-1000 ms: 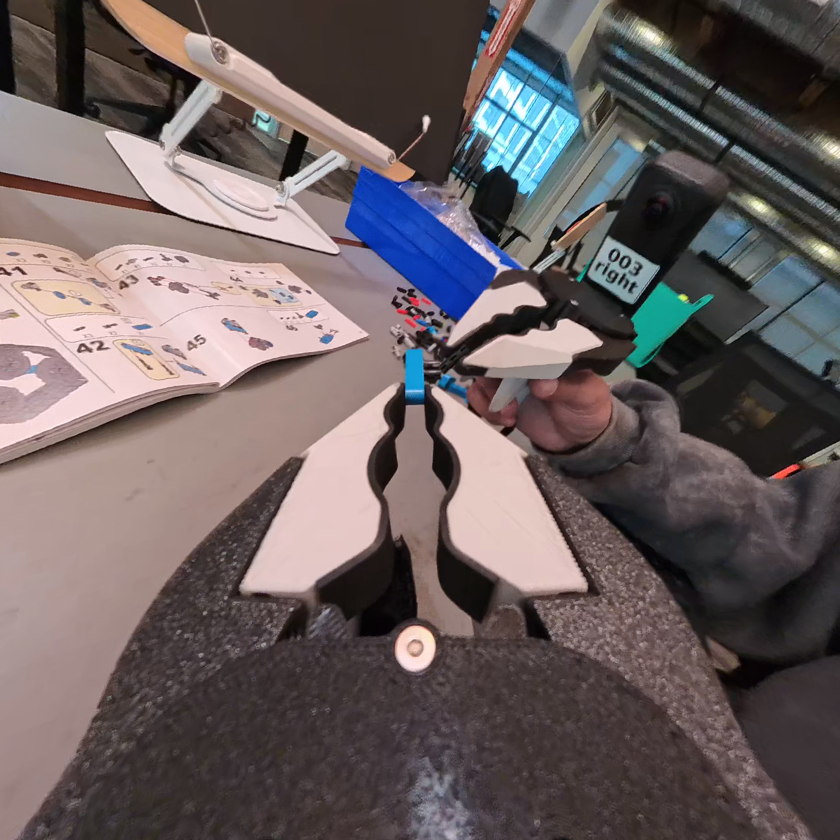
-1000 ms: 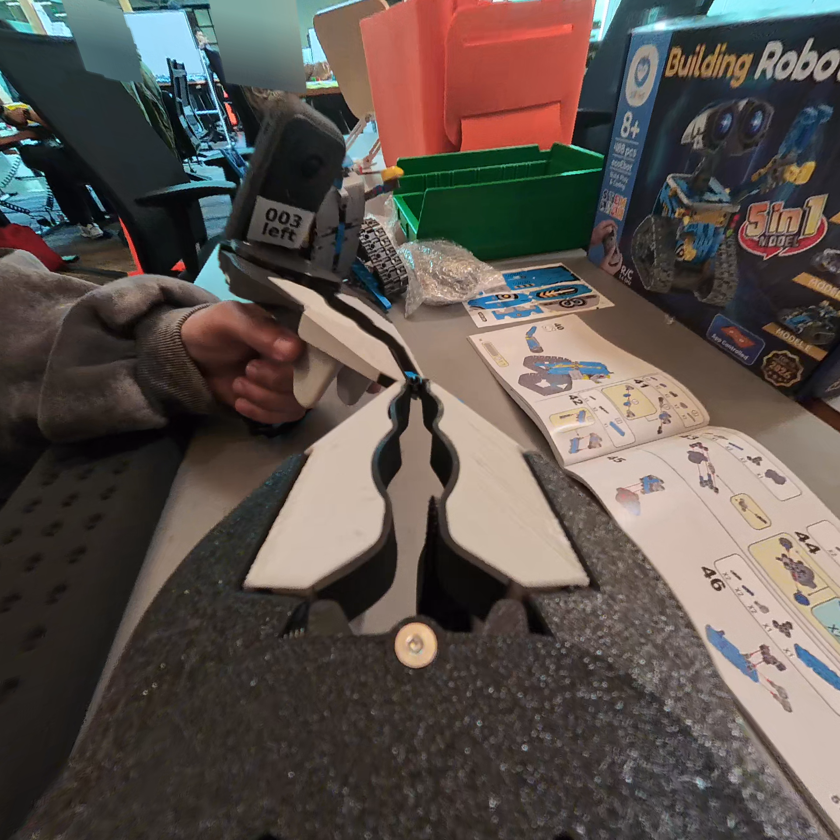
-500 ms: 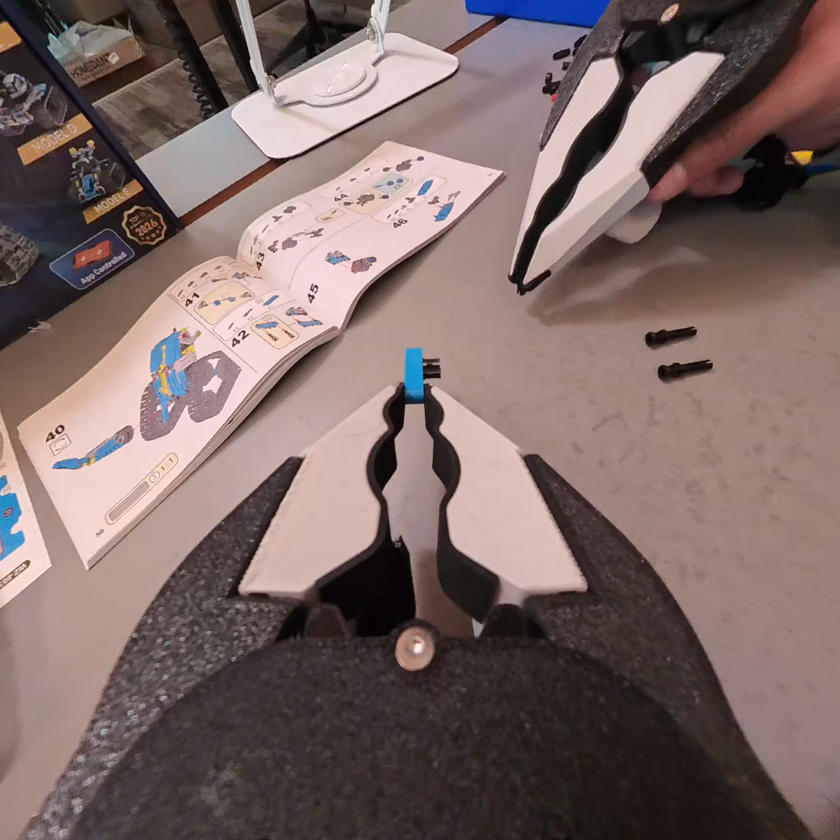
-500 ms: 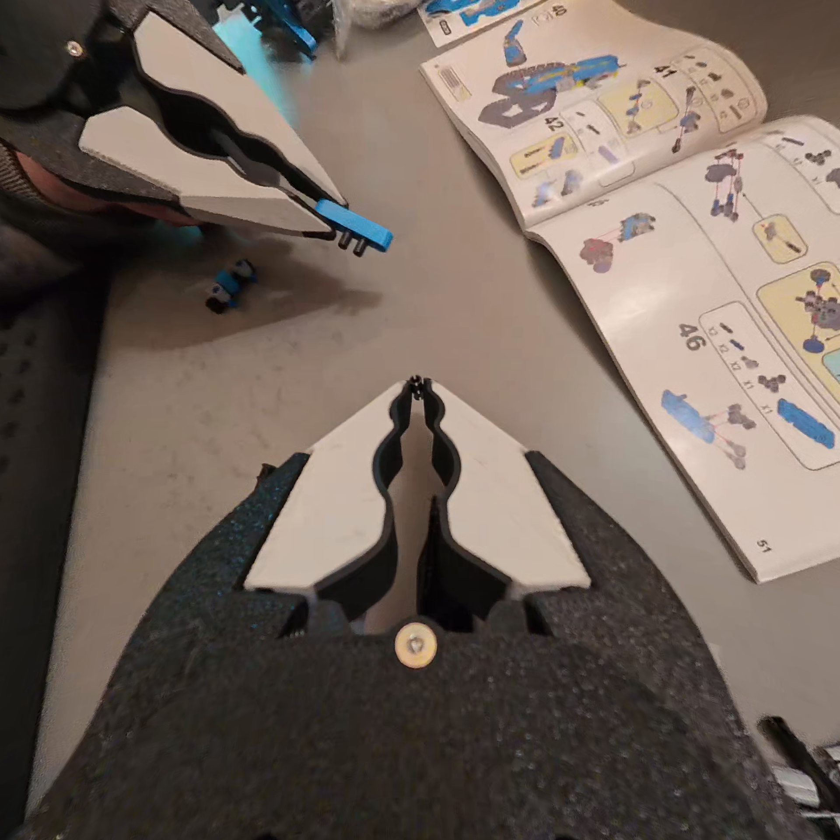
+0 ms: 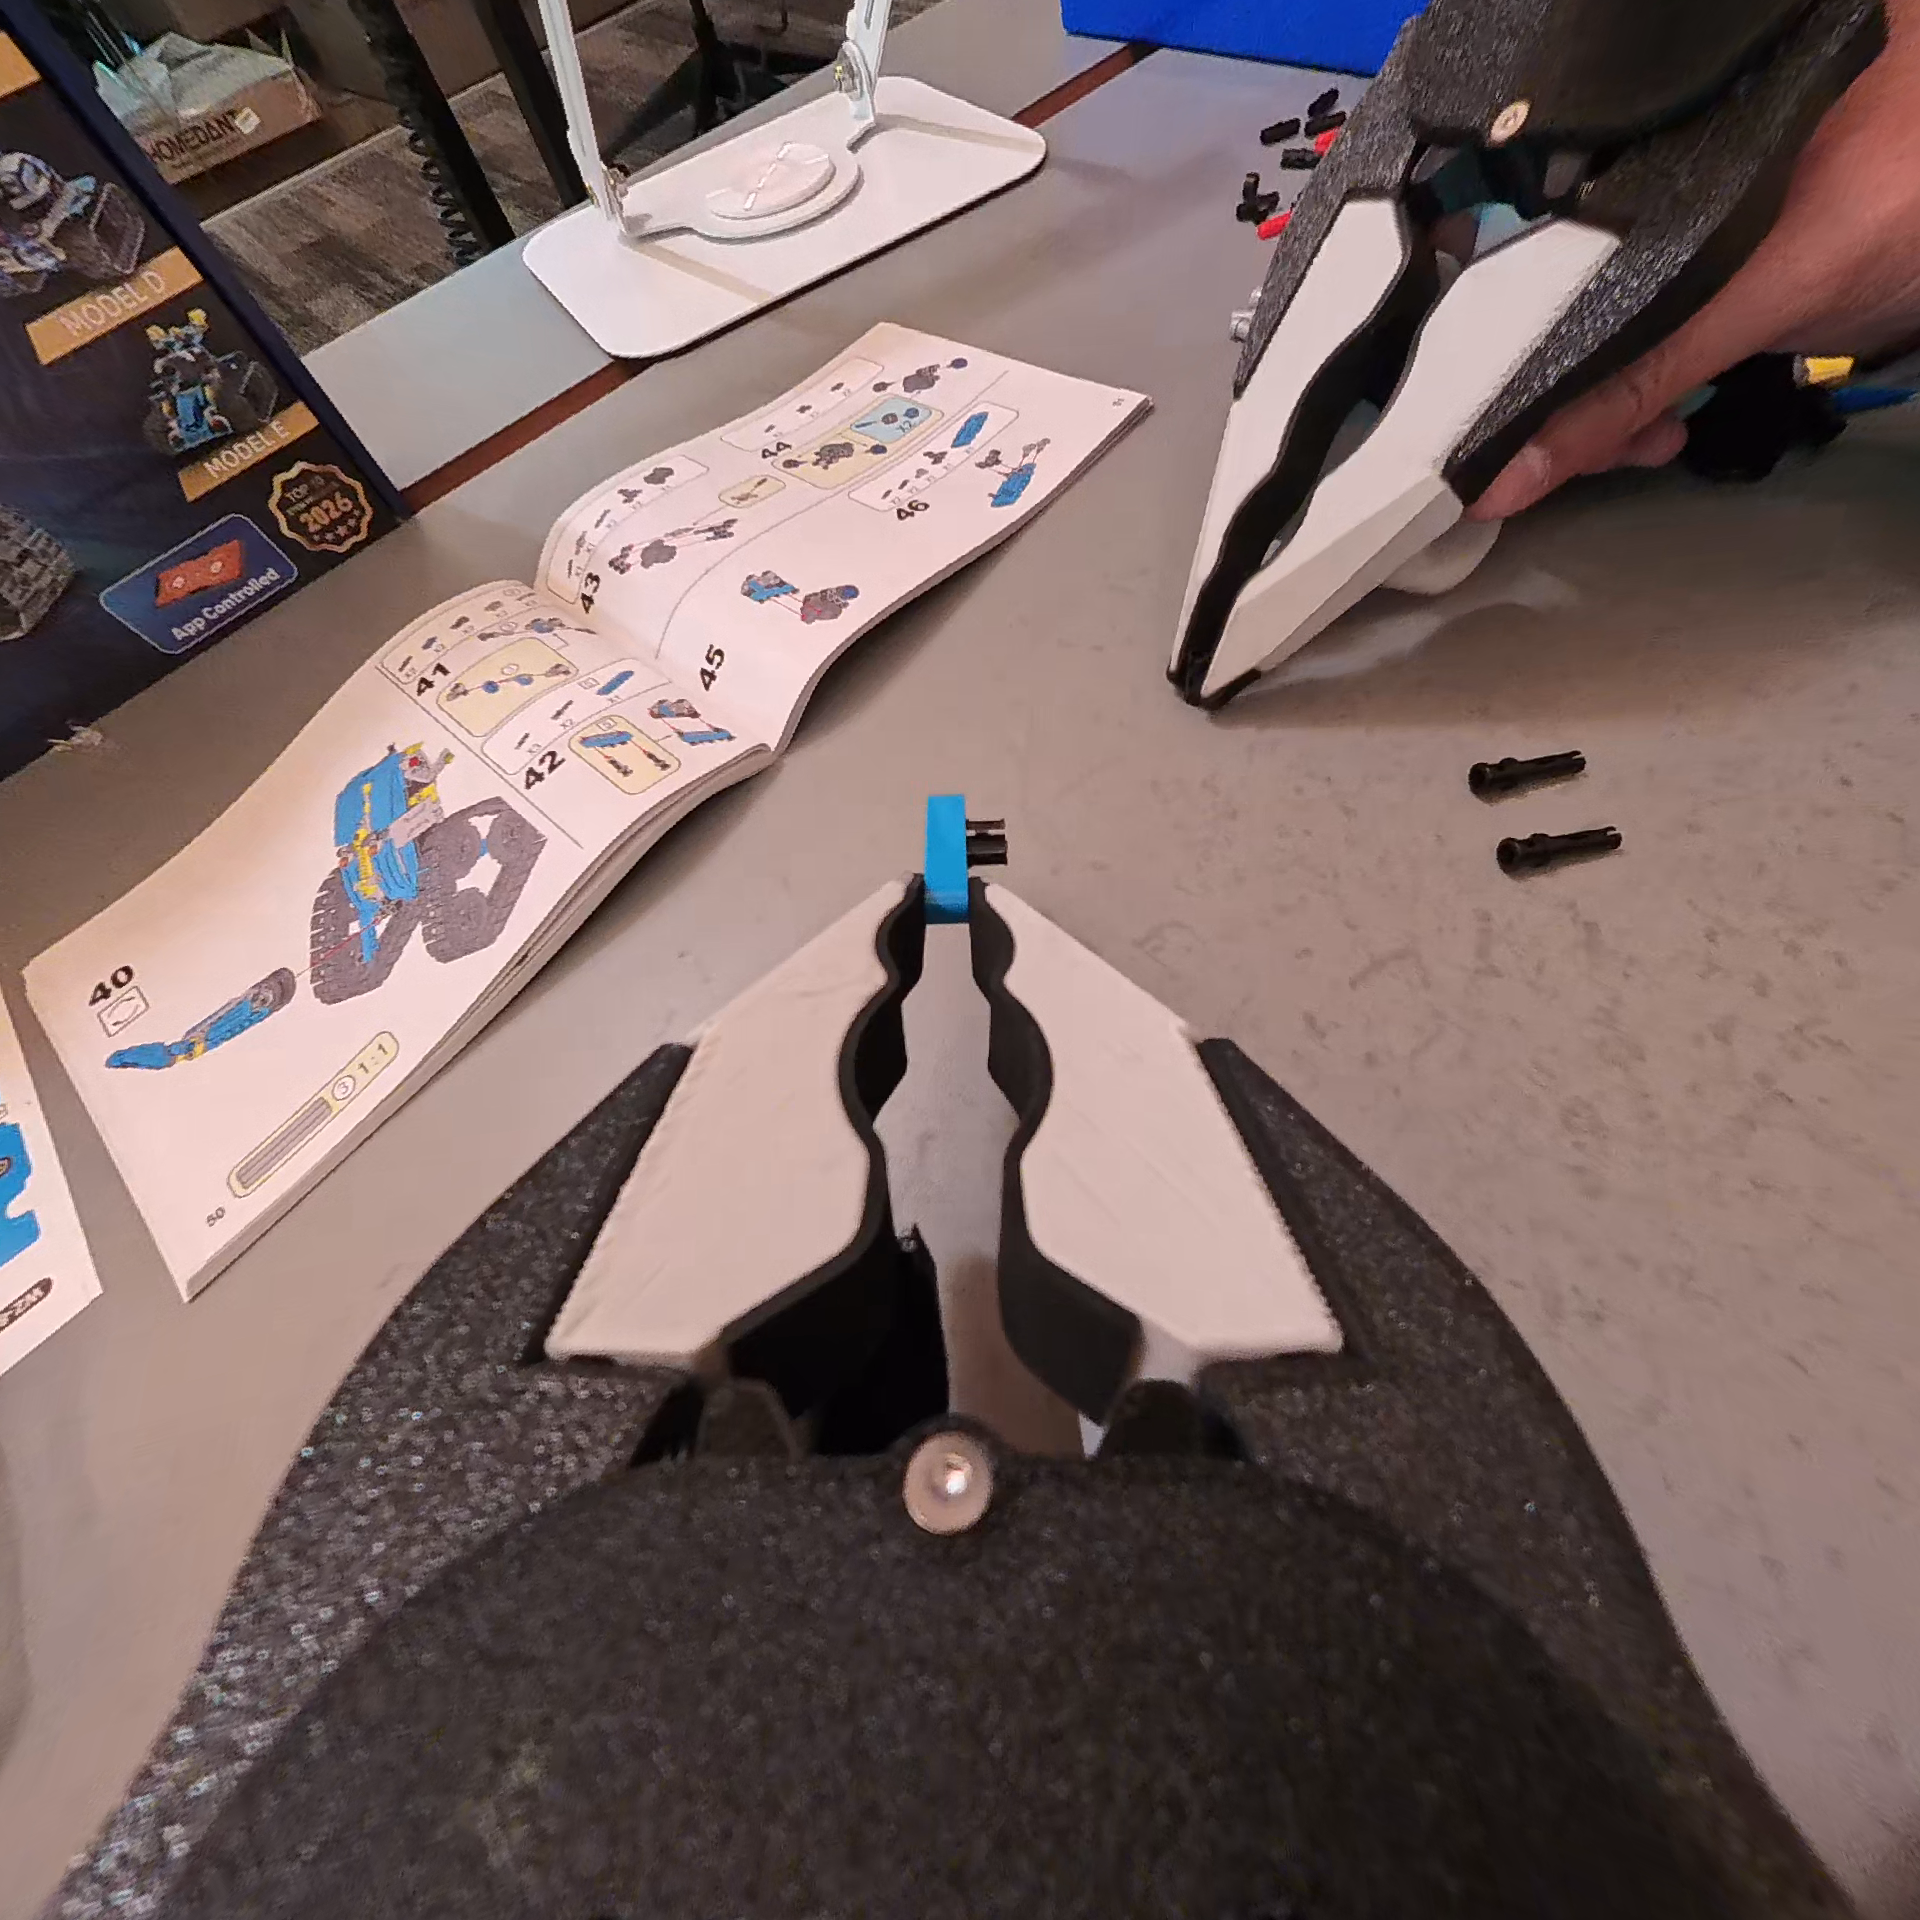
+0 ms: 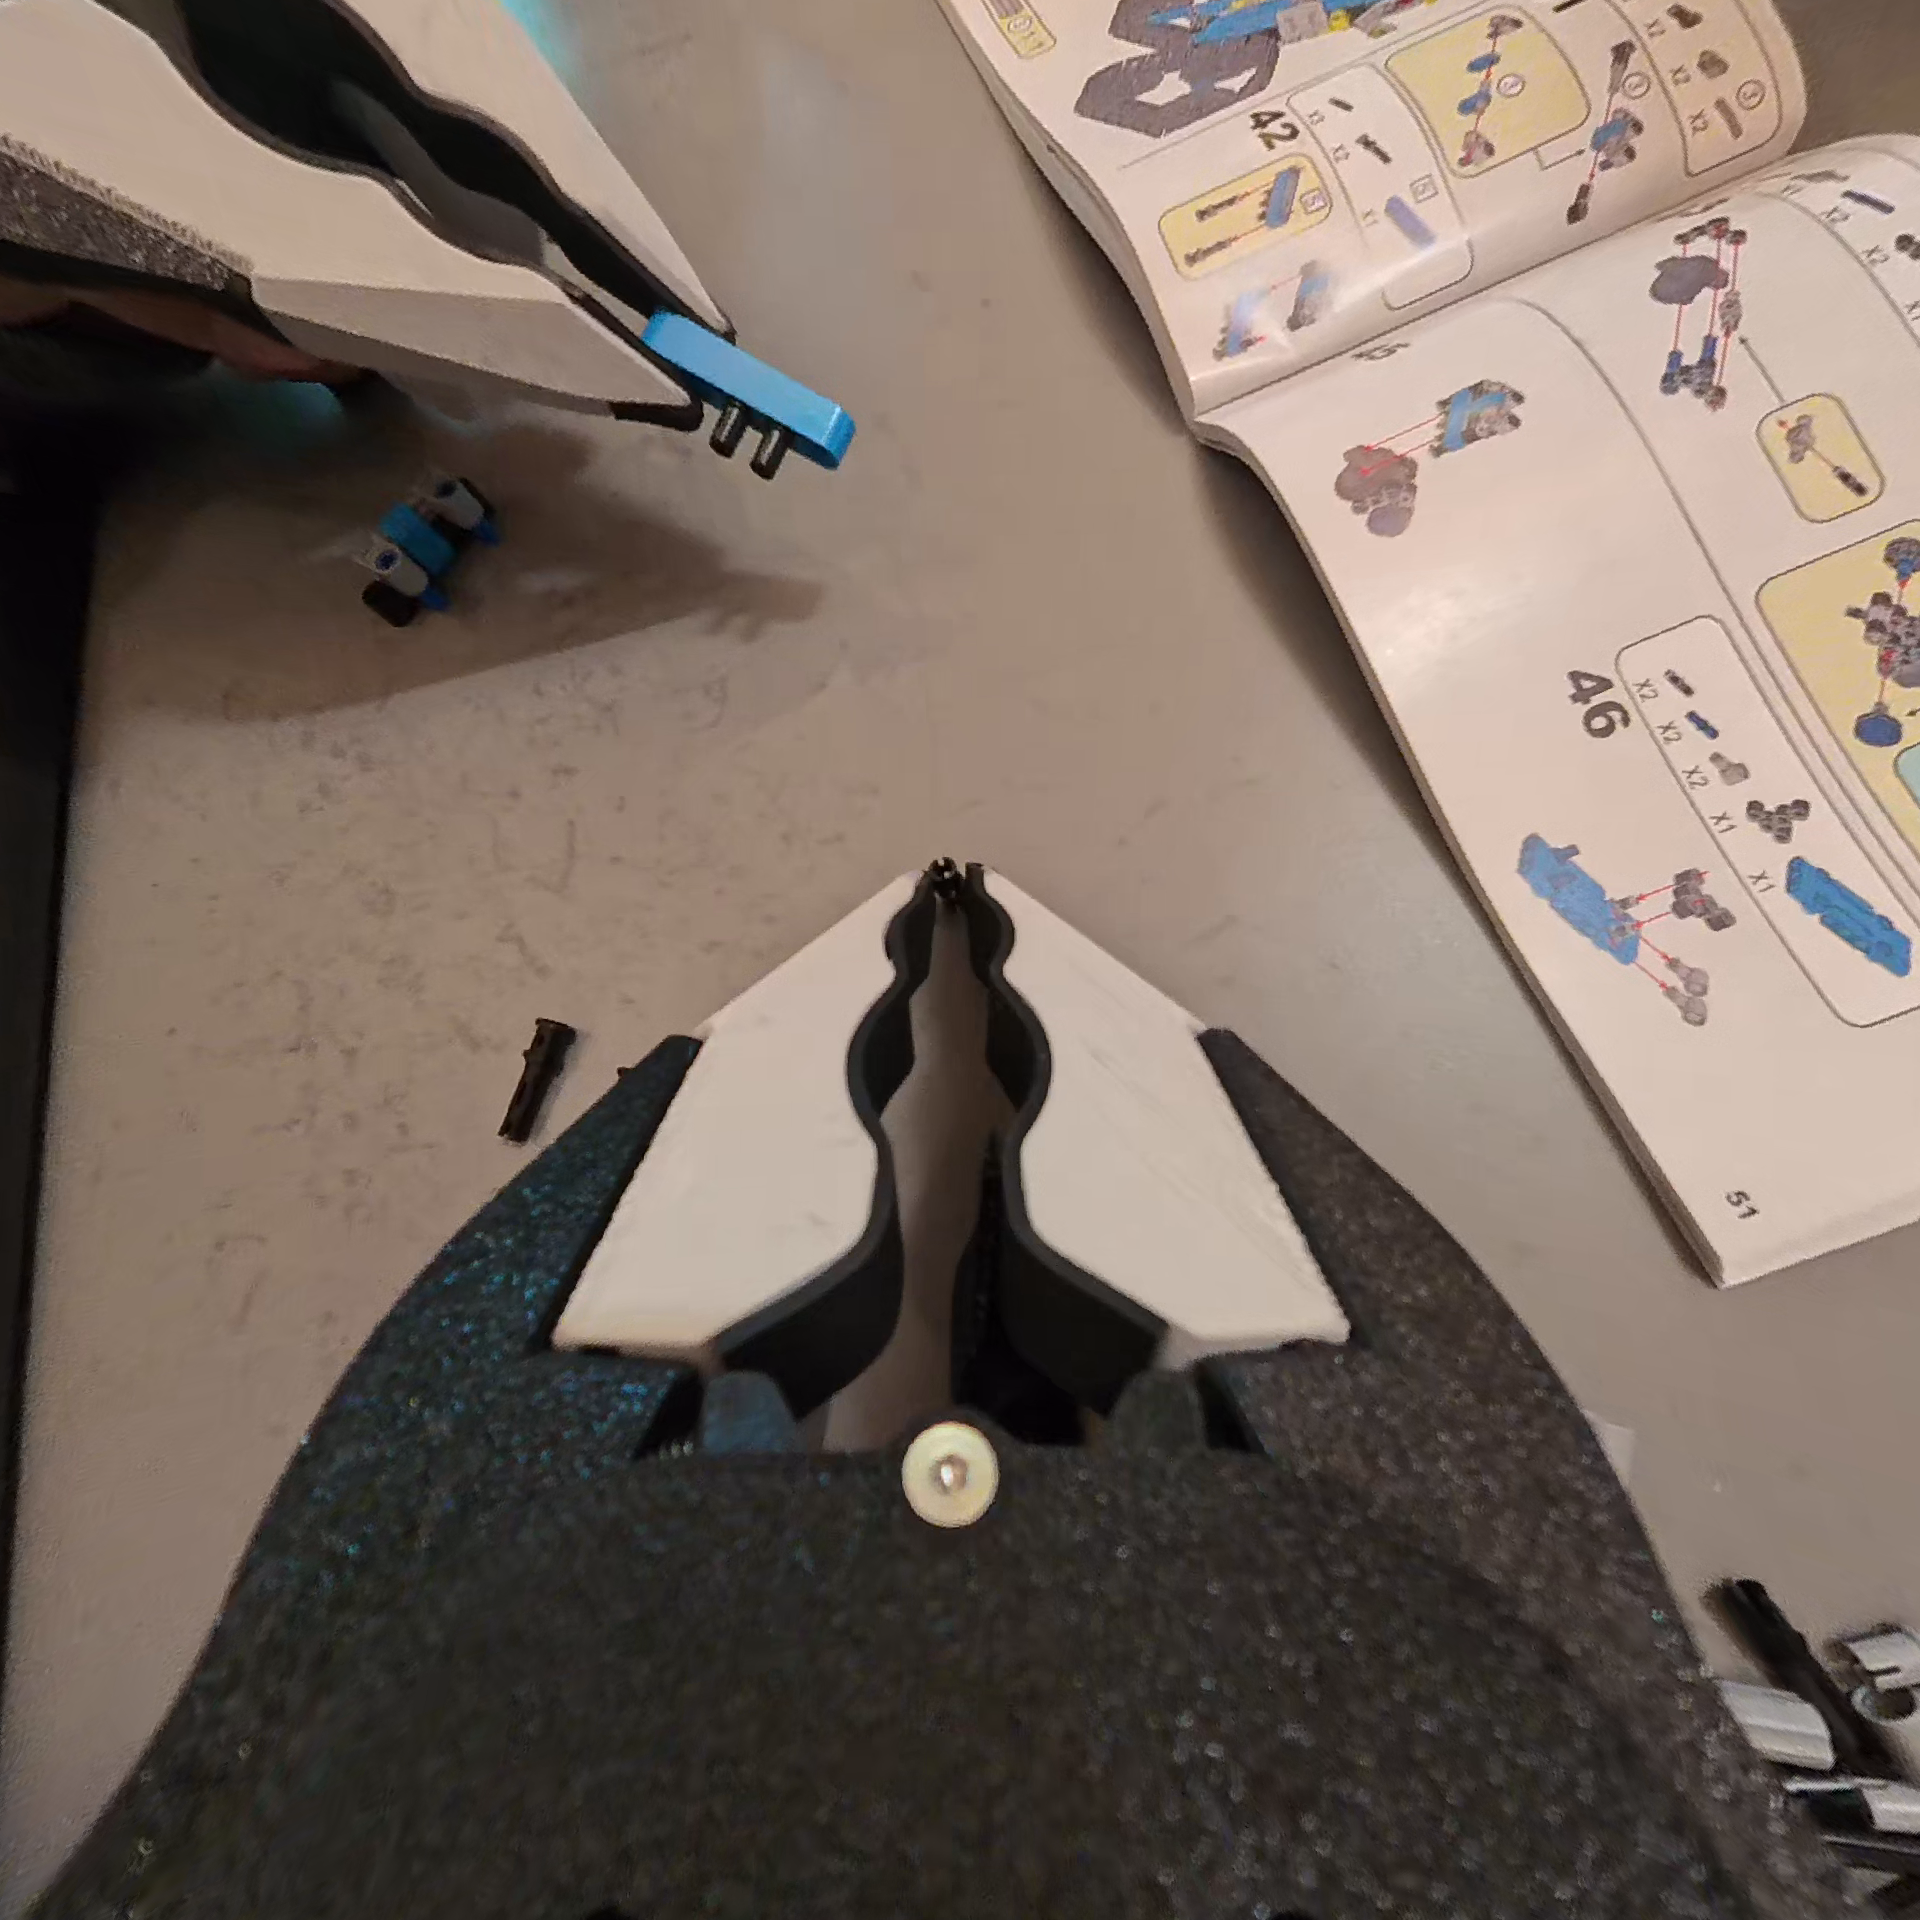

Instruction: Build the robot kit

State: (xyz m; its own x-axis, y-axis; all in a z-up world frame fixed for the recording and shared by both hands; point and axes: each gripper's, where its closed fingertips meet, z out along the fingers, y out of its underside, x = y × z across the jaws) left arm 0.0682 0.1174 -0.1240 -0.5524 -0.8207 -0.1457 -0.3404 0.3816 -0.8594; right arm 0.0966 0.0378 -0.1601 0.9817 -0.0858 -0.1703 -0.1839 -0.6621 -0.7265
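Two grippers, left gripper [image 5: 948,883] jaws pinching blue beam [image 5: 944,854], right gripper [image 6: 957,883] jaws pressed together.

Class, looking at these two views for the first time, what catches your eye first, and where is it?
The bright blue beam with two black pins stands out, pinched at the tip of the left gripper. The open instruction booklet lies to its left on the grey table. The right gripper nips a tiny black pin.
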